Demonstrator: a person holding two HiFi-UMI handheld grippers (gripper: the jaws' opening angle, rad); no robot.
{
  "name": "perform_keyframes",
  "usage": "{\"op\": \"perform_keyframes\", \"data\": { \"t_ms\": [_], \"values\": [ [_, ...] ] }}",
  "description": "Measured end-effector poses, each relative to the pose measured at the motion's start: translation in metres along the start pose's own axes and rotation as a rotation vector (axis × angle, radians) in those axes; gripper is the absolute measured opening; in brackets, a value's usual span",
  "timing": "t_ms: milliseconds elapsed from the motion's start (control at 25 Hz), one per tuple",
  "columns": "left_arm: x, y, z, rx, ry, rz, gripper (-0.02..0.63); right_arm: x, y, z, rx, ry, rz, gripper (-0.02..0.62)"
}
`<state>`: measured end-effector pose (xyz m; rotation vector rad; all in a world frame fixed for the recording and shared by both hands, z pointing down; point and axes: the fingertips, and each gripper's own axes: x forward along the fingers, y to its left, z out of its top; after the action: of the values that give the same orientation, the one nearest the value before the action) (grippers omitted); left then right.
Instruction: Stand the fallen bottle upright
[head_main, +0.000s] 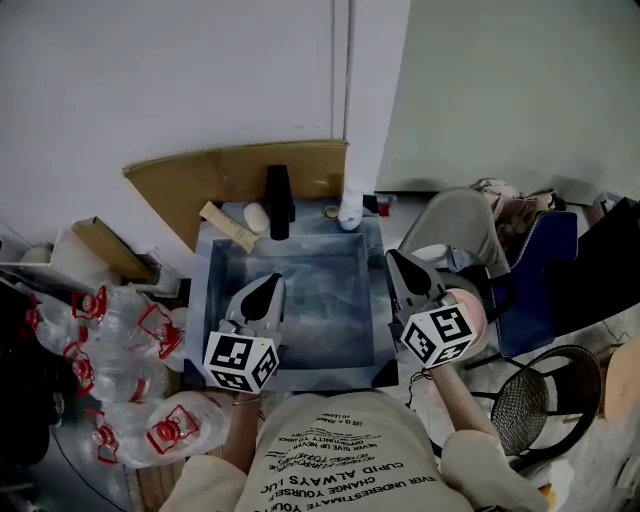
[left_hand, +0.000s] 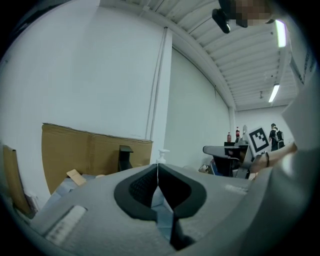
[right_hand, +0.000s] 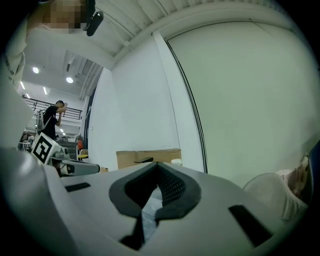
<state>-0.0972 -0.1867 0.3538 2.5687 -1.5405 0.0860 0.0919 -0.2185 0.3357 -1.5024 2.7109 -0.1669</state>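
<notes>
A white pump bottle (head_main: 350, 210) stands upright at the far edge of the blue-grey table (head_main: 300, 290), and its pump head (left_hand: 162, 154) shows just above the left jaws. Beside it stand a black upright object (head_main: 278, 200) and a small white oval thing (head_main: 256, 217); I cannot tell what the oval thing is. My left gripper (head_main: 272, 281) hovers over the table's near left part, shut and holding nothing. My right gripper (head_main: 392, 256) hangs over the table's right edge, also shut and bare. In both gripper views the jaws meet at the tips.
A wooden block (head_main: 228, 225) lies at the table's back left. Brown cardboard (head_main: 240, 175) leans on the wall behind. Clear plastic bottles with red labels (head_main: 130, 370) pile up on the left. A grey chair (head_main: 455, 230), a blue bag (head_main: 545, 265) and a black wire basket (head_main: 540, 400) crowd the right.
</notes>
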Motion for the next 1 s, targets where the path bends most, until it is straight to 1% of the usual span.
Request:
{"op": "perform_keyframes", "data": {
  "t_ms": [120, 360, 640, 1000],
  "values": [
    [-0.005, 0.007, 0.006, -0.003, -0.022, 0.028, 0.026, -0.002, 0.001, 0.005, -0.008, -0.018, -0.009, 0.005],
    [-0.01, 0.017, 0.013, 0.0, -0.044, 0.068, 0.026, 0.0, -0.001, 0.008, 0.021, -0.032, -0.013, 0.003],
    [-0.011, 0.024, 0.01, 0.002, -0.034, 0.092, 0.026, 0.001, -0.005, 0.005, 0.025, -0.029, -0.023, 0.003],
    [-0.008, 0.026, 0.007, -0.001, -0.02, 0.096, 0.026, -0.001, -0.012, 0.0, 0.018, -0.02, -0.039, 0.003]
  ]
}}
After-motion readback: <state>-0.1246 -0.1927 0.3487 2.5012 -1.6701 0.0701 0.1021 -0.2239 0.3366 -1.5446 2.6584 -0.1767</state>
